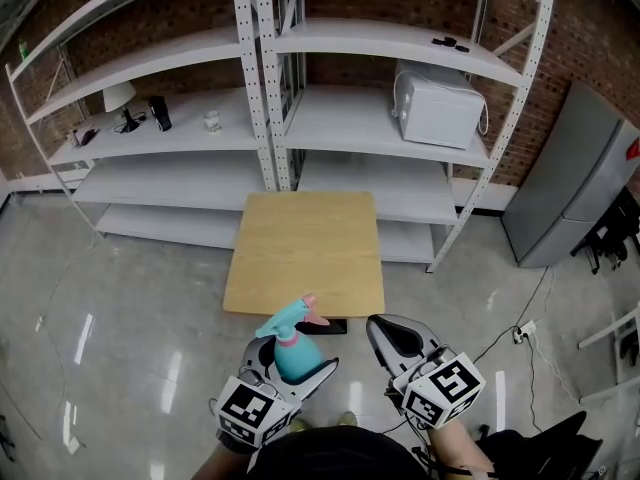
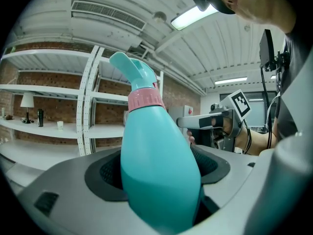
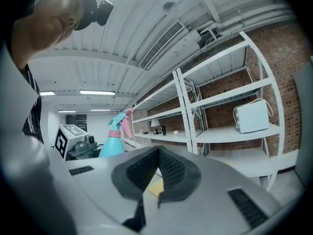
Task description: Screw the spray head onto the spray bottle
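Left hand-held gripper clamps the teal spray bottle by its body, spray head on top. Right hand-held gripper closed on nothing, beside it. I see both short of the wooden bench.

Open floor flanks the desk on both sides, while white shelving blocks passage close behind it.

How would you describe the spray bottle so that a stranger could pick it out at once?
Find the wooden table in front of the white shelves; just before its near edge, the left gripper holds the spray bottle. It is the only turquoise thing here, with a pink collar at its neck.
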